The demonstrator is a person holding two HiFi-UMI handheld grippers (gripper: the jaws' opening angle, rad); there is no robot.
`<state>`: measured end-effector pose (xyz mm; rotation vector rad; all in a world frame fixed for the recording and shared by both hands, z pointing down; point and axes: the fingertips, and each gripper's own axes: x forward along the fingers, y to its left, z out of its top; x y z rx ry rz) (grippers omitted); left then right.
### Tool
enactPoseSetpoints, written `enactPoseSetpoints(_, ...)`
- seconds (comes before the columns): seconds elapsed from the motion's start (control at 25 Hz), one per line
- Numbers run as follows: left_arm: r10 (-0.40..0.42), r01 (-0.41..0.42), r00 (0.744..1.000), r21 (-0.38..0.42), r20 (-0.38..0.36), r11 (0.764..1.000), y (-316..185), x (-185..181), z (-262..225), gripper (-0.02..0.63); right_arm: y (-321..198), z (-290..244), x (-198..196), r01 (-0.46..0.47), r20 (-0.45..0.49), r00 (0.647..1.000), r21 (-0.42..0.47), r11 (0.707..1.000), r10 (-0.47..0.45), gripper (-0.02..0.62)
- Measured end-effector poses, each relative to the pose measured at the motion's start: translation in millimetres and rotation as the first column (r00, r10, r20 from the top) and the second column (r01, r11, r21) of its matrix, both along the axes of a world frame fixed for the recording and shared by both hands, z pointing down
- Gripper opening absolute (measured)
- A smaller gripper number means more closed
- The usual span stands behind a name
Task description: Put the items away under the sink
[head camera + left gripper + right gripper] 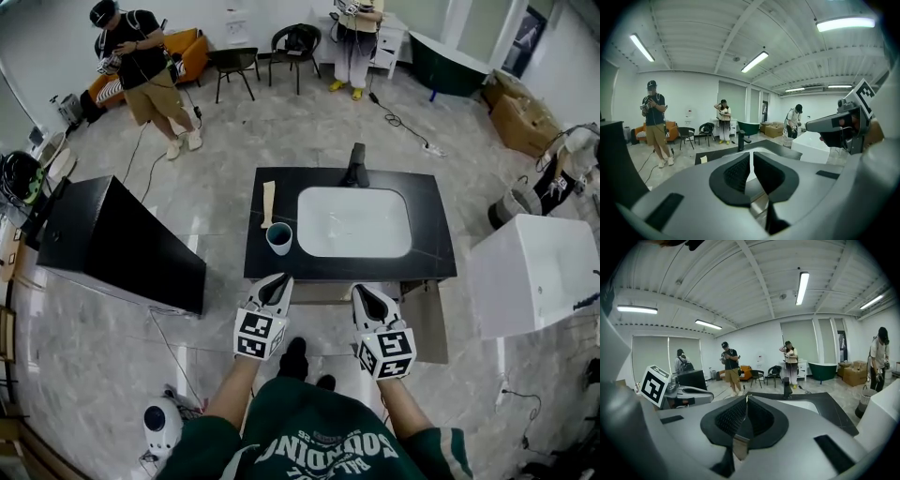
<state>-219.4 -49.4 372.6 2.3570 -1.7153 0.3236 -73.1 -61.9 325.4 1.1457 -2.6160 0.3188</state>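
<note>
Person's green shirt (319, 441) is at the bottom of the head view, with both bare forearms reaching forward from it.

Left gripper (275, 286): fingers (736, 173) closed to a hairline gap, nothing between them, touching nothing. Marker cube faces up. It points ahead and slightly down, with the tips at about the near edge of the black tabletop (427, 248), left of centre.

Right gripper (368, 300): fingers (731, 416) pressed together at the tips, empty, no contact with anything. Marker cube faces up, same forward, slightly downward pose. The tips are just short of the tabletop's near edge. The two grippers are side by side and roughly parallel, and each shows at the edge of the other's gripper view.

Task items are all on the tabletop, untouched:
- A blue cup (279, 238) stands upright near the front-left part, just left of the white sink basin (353, 222). It is just ahead of the left gripper, apart from it.
- A pale flat strip (268, 202) lies just beyond the cup along the left side. Cannot tell what it is, or whether it touches the cup.
- A black faucet (356, 166) stands at the far edge behind the basin.

Around the sink:
- Black box (122, 244) on the floor to the left.
- White unit (534, 272) to the right.
- Two people standing at the far side of the room (141, 66) (356, 42).
</note>
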Motion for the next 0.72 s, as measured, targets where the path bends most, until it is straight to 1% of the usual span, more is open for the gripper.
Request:
enactPoseSetpoints(0.16,-0.016,0.016,1.000,0.007,0.013,1.000,-33,-23,8,0.034,-28,-1,-14,-0.014,-0.011,1.000,0.007,1.000,0.014,0.043)
enactPoseSetpoints(0.28,-0.016,0.016,1.000,-0.017,0.019,1.000,-55,-37,20,0.139,-44,0,-23,-0.025,-0.023,0.999,0.006,1.000,0.025,0.043)
enactPoseSetpoints(0.32,-0.016,0.016,1.000,-0.024,0.024,1.000,-62,-41,25,0.161,-49,1,-27,-0.028,-0.025,0.999,0.004,1.000,0.028,0.043)
enactPoseSetpoints(0.44,-0.024,0.024,0.999,-0.022,0.040,0.999,-81,-56,38,0.203,-60,6,-37,-0.039,-0.032,0.999,0.000,0.999,0.039,0.043)
enactPoseSetpoints(0.52,-0.021,0.022,0.999,-0.027,0.040,0.999,-93,-63,48,0.247,-68,10,-42,-0.051,-0.036,0.998,-0.002,0.999,0.051,0.043)
enactPoseSetpoints(0.72,-0.003,0.007,0.998,-0.067,0.067,0.998,-119,-79,72,0.301,-85,17,-48,-0.085,-0.040,0.996,-0.012,0.996,0.084,0.043)
